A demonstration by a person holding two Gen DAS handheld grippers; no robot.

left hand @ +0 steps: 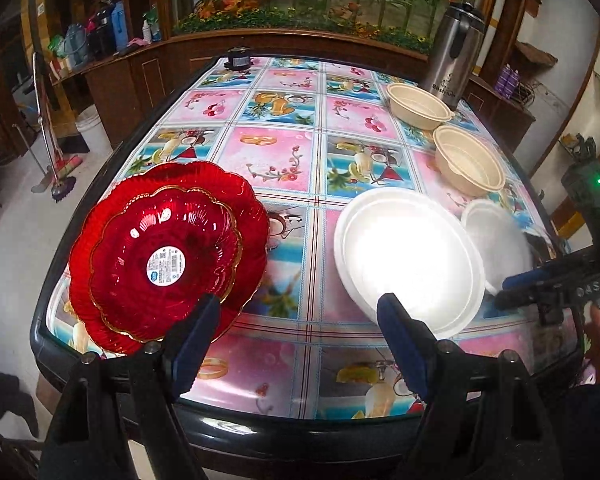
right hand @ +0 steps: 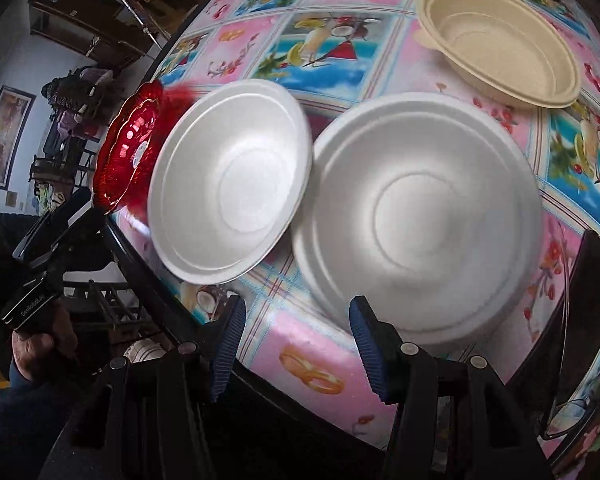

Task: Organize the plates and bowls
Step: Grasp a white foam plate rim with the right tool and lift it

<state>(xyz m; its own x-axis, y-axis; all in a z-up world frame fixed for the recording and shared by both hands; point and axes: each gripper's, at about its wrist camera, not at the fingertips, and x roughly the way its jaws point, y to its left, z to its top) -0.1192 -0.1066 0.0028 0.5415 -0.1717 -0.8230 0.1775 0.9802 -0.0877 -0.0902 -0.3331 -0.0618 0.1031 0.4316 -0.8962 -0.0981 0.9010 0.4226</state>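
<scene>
Both our grippers, left gripper (left hand: 300, 344) and right gripper (right hand: 296, 344), gape empty at the table's (left hand: 312, 412) near edge, white plates (right hand: 416, 220) just ahead.

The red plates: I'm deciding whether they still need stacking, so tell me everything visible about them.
The two red translucent scalloped plates are already nested, the smaller gold-rimmed one inside the larger. Both look like ribbed glossy plastic, and a round white barcode sticker sits at the smaller one's centre. The stack rests near the near left corner of the table with the patterned tablecloth, just ahead of the open left claw, which is not gripping it.
</scene>
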